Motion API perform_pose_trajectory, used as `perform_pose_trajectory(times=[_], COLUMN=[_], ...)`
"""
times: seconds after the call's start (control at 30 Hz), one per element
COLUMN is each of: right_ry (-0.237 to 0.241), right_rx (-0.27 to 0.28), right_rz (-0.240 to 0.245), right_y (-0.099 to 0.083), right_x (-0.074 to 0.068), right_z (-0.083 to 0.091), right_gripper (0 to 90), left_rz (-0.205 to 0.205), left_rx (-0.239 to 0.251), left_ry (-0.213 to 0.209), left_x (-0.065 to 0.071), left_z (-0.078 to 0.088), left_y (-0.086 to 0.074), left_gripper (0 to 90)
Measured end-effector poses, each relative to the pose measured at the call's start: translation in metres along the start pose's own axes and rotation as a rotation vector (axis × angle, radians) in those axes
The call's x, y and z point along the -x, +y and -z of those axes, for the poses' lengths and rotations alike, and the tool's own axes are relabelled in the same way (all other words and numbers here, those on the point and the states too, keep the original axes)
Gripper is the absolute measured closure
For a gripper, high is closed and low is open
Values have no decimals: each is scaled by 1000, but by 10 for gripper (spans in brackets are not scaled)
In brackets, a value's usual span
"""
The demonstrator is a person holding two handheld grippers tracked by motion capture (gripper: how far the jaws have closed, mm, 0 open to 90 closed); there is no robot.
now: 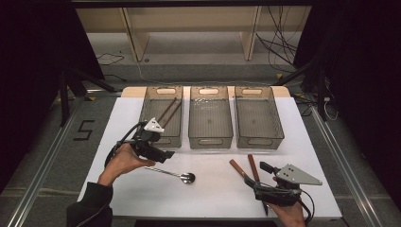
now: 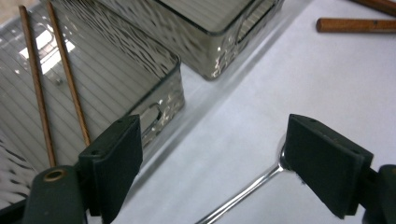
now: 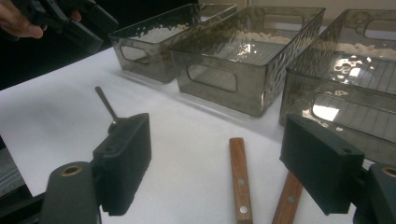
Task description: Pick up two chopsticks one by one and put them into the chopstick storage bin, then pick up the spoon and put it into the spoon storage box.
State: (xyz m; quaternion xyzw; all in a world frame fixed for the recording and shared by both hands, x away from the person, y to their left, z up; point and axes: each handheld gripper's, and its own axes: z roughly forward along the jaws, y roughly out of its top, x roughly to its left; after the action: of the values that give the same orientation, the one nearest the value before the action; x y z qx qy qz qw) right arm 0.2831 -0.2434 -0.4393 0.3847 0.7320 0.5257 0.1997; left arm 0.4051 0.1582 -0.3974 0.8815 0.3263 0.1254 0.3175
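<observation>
From the high view I count three clear bins in a row along the far edge of the tabletop (image 1: 142,189): the left bin (image 1: 161,137), the middle bin (image 1: 210,137) and the right bin (image 1: 259,137). Two chopsticks (image 1: 169,109) lie in the left bin, which I read as sorting by kind, one bin per type. One spoon (image 1: 177,174) lies loose toward the near edge, bowl to the right, and two wooden-handled utensils (image 1: 243,168) lie side by side near the near right corner. My left gripper (image 1: 163,154) hangs just above the spoon's handle end, close to the left bin's near wall; my right gripper (image 1: 265,166) rests low by the wooden handles.

In the left gripper view my fingers (image 2: 114,158) stand wide apart with nothing between them but the spoon's shaft (image 2: 247,189) lying on the tabletop below, untouched. I judge they are spread to straddle that handle for a pick. The two chopsticks (image 2: 60,84) show through the left bin's ribbed floor.

In the right gripper view my fingers (image 3: 123,163) are also spread and empty, aimed over the two wooden handles (image 3: 239,179), which lie flat and nearly parallel, not touching. The three bins stand beyond, and the spoon (image 3: 108,108) lies further left, with my left gripper (image 3: 70,23) above the tabletop's edge.
</observation>
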Motion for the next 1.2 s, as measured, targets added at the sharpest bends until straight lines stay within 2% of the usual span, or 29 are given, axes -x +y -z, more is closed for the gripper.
perform_pose_trajectory(times=[0.3,0.4,0.67,0.7,0.77,0.8,0.83,0.93,1.0,1.1,1.2], right_ry=[0,-2,2,2,3,2,3,4,4,4,5], right_rx=[0,-1,-1,-2,-3,-2,-5,-4,-4,-8,-10], right_rz=[2,0,4,5,10,11,12,14,19,17,17], right_y=[0,-1,-1,-1,0,0,0,0,1,1,1], right_x=[0,1,1,1,0,-1,-1,-2,-3,-3,-3], right_z=[1,1,1,1,1,1,1,1,0,-1,-1], right_gripper=[252,252,252,252,252,252,252,252,252,252,252], left_rz=[-34,-62,-133,-133,-167,-167,-197,-198,-212,-226,-246], left_rx=[-66,-105,-202,-202,-245,-245,-278,-303,-340,-358,-378], left_ry=[-16,-9,-42,-42,-56,-56,-63,-67,-61,-85,-90], left_x=[6,9,13,13,15,15,17,17,15,13,12], left_z=[-9,-13,-18,-18,-20,-20,-23,-27,-33,-37,-40], left_y=[-7,-8,-12,-12,-15,-15,-16,-18,-21,-23,-24], left_gripper=[182,182,195,198,203,207,213,231,252,293,340])
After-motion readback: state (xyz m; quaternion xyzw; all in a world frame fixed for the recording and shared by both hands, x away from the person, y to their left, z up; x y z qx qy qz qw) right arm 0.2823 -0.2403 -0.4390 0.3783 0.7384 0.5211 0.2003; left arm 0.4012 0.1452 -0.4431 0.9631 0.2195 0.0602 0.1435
